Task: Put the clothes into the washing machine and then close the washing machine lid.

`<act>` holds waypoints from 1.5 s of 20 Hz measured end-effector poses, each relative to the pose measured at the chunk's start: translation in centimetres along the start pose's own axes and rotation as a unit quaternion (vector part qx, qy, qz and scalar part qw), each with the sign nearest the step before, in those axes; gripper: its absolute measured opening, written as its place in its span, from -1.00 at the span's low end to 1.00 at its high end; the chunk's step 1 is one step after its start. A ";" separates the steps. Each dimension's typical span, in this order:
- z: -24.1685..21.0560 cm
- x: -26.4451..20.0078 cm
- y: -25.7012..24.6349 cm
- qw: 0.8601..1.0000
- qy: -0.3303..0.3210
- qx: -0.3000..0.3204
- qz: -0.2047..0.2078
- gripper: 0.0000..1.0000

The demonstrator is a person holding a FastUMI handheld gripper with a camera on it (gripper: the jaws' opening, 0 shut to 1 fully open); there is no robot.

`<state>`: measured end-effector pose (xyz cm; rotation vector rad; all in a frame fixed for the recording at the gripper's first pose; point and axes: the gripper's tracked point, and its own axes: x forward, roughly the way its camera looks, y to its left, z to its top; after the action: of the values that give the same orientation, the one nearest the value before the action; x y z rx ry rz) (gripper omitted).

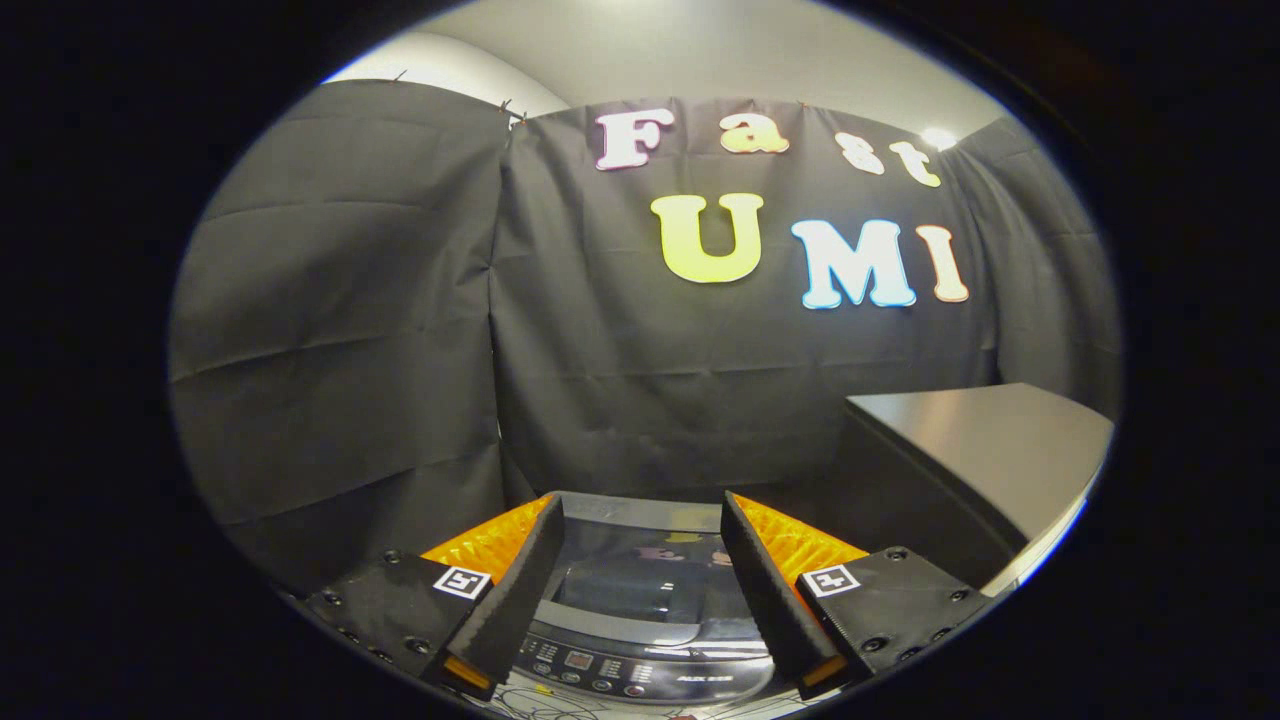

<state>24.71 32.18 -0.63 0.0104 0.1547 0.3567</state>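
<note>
gripper view: the gripper [640,585] sits at the bottom centre of the frame with its two fingers spread wide and nothing between them. in the gap between the fingers, low in the frame, lies the top of the washing machine [645,640]. its lid [640,585] looks down and flat, a glossy dark panel that mirrors the booth above it, and the control panel [620,675] with its row of small buttons runs along the near edge, closest to the fingers. the gripper is held above and in front of the machine, looking over it, which i judge suits either a survey of the scene or a pull-back once the lid is down.

no clothes can be made out anywhere; whether they lie inside under the lid i cannot tell, since the glossy panel gives only reflections. if they are in, the task would be at or near its end.

in the lower right of the frame a grey cabinet top [985,440] stands beside the machine, bare on the part seen. black cloth [350,330] hangs behind everything as the booth wall.
</note>
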 end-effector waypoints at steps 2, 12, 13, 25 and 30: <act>1.4 -2.4 -2.0 1.000 -0.017 -0.004 0.002 0.95; 4.5 -10.7 -13.5 0.999 -0.044 -0.006 -0.027 0.94; 5.0 -11.4 -14.8 0.998 -0.048 -0.003 -0.033 0.94; 6.5 -20.3 -28.7 0.992 -0.071 -0.007 -0.103 0.94; 6.3 -23.4 -32.7 0.989 -0.078 -0.009 -0.127 0.94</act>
<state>15.34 -6.52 7.89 0.0008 -0.0033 0.1027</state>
